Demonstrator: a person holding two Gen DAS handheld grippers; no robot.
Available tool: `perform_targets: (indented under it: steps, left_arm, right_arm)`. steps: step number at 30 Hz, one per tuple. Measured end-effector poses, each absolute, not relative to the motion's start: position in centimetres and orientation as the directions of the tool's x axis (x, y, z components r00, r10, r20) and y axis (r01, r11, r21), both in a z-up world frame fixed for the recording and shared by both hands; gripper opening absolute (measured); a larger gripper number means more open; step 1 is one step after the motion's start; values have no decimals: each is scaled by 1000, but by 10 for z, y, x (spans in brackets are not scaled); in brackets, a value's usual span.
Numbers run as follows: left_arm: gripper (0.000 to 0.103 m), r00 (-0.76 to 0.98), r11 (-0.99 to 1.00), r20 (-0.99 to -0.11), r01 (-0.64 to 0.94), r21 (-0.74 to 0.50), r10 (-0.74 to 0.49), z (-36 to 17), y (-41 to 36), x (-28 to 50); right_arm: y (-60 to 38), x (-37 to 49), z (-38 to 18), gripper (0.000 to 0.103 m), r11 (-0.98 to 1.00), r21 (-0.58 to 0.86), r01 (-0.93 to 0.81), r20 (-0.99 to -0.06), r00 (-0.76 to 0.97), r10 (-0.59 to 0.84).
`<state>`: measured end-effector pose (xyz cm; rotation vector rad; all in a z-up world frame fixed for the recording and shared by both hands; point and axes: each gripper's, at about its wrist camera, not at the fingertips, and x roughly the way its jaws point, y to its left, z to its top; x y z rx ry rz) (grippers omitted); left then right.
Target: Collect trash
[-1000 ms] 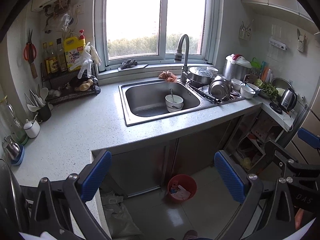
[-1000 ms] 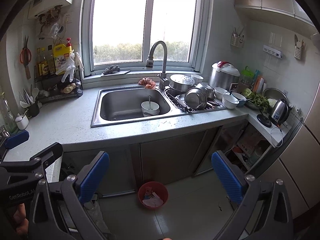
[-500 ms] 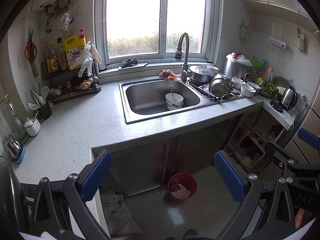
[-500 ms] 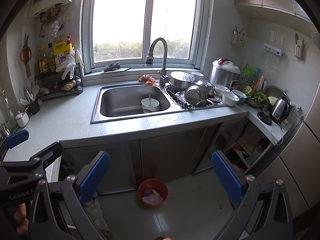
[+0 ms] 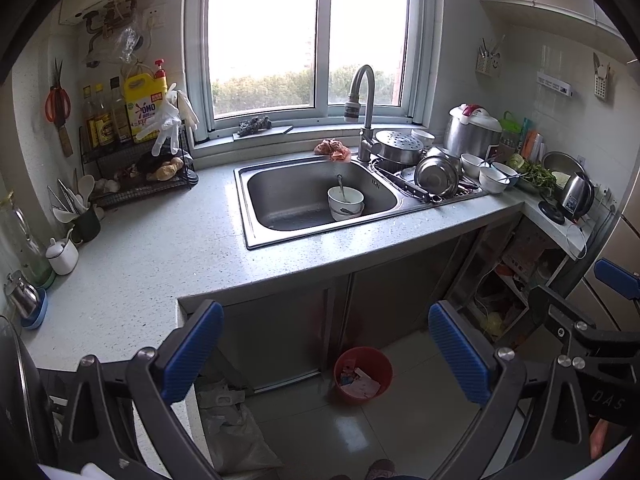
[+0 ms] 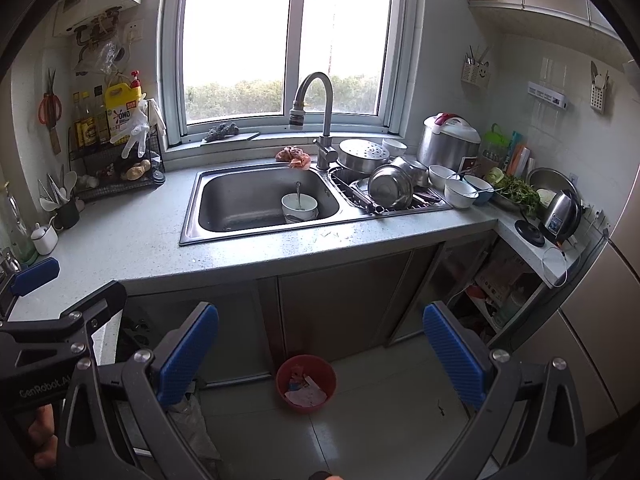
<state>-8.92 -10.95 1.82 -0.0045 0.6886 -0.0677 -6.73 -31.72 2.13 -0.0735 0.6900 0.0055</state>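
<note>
A red trash bin (image 5: 363,374) (image 6: 306,382) with paper scraps inside stands on the tiled floor below the sink cabinet. A crumpled orange wad (image 5: 333,148) (image 6: 294,155) lies on the counter behind the sink, beside the faucet. Small green scraps (image 6: 331,234) lie on the counter in front of the sink. My left gripper (image 5: 326,358) and my right gripper (image 6: 320,356) are both open and hold nothing, well back from the counter and above the floor. Each gripper shows at the edge of the other's view.
The steel sink (image 5: 316,204) holds stacked white bowls (image 5: 346,202) with a spoon. A drying rack with pots (image 5: 428,176), a rice cooker (image 5: 472,130) and a kettle (image 5: 574,196) crowd the right. Bottles on a rack (image 5: 132,136) stand at the left. A bag (image 5: 232,428) sits on the floor.
Both views have shifted slightly; the counter and sink sit a little lower and nearer in frame. Both grippers stay open.
</note>
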Motion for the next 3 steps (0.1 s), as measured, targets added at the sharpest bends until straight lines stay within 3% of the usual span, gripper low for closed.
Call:
perform_targets:
  steps: [3]
  left_arm:
    - [102, 770, 998, -635, 66, -23, -66, 18, -110, -88]
  right_arm:
    - [-319, -66, 20, 103, 997, -65, -28, -640, 768, -20]
